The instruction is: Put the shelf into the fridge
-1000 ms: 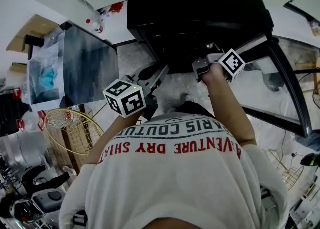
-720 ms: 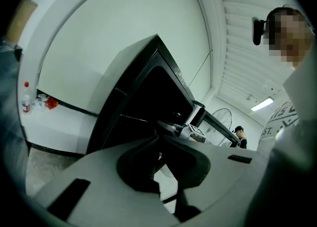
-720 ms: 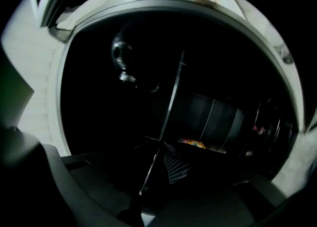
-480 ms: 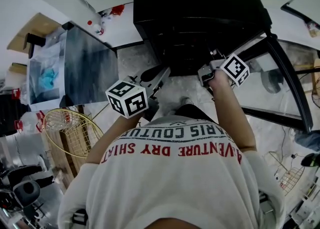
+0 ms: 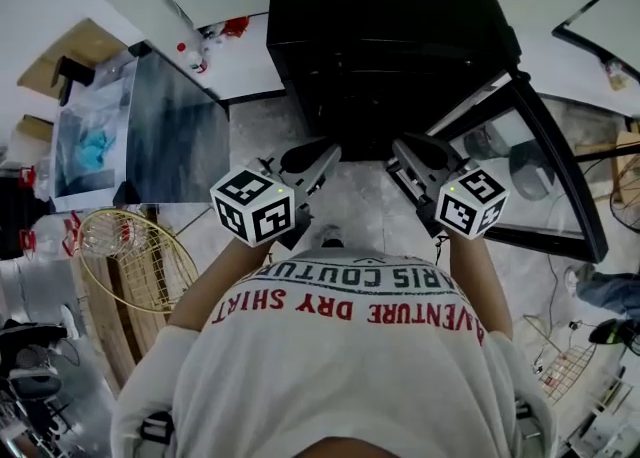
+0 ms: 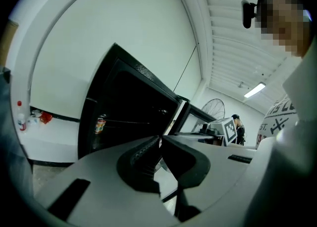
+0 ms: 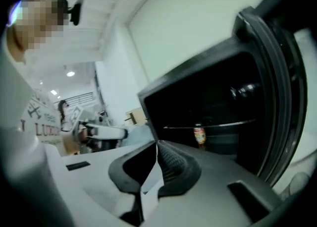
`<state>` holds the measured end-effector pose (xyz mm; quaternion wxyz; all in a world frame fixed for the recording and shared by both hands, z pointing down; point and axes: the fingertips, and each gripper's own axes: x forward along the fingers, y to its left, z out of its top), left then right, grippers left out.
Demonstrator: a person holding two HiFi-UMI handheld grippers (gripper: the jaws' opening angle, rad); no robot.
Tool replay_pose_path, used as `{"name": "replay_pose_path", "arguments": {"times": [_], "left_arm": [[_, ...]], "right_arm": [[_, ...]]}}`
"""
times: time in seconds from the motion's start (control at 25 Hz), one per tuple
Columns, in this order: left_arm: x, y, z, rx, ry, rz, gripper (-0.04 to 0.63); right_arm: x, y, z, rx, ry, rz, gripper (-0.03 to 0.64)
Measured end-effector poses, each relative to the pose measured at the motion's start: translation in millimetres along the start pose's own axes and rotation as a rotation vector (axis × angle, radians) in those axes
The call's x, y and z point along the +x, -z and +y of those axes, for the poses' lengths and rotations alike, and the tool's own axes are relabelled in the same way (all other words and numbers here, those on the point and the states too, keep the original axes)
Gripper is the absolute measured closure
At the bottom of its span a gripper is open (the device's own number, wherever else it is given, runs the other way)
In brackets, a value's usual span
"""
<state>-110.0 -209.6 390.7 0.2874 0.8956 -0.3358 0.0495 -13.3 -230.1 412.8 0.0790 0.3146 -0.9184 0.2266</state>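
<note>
The black fridge (image 5: pixel 390 36) stands open in front of me, its glass door (image 5: pixel 545 161) swung out to the right. Inside, a thin shelf (image 7: pixel 213 124) lies level with a small bottle (image 7: pixel 199 135) on it; the left gripper view shows the same shelf (image 6: pixel 130 121) and bottle (image 6: pixel 100 123). My left gripper (image 5: pixel 328 152) hangs just before the fridge's opening, shut and holding nothing; its jaws (image 6: pixel 161 140) meet at the tips. My right gripper (image 5: pixel 399 144) is beside it, also shut and bare (image 7: pixel 157 144).
A grey cabinet (image 5: pixel 175 131) stands left of the fridge. A round wire basket (image 5: pixel 135 261) sits lower left, another wire rack (image 5: pixel 555 366) lower right. A standing fan (image 6: pixel 214 109) and a person (image 6: pixel 238 124) are in the background.
My right gripper has drawn back from the fridge opening towards my body and rolled over, its marker cube now lower in the head view. The left gripper has shifted only slightly.
</note>
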Motion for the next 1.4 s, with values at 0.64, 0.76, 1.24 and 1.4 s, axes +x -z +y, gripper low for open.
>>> {"name": "replay_pose_path", "arguments": {"times": [0.64, 0.76, 1.24, 1.4], "left_arm": [[-6, -18, -95, 0.153, 0.049, -0.041, 0.555], [-7, -19, -97, 0.170, 0.038, -0.044, 0.555], [-9, -16, -95, 0.216, 0.018, -0.012, 0.555], [-7, -17, -91, 0.217, 0.017, -0.009, 0.555]], "right_arm": [[-73, -41, 66, -0.156, -0.120, -0.079, 0.594], [-74, -38, 67, -0.180, -0.110, -0.073, 0.594], [-72, -37, 64, -0.202, -0.074, -0.069, 0.594], [-70, -37, 62, -0.203, -0.064, -0.064, 0.594]]}}
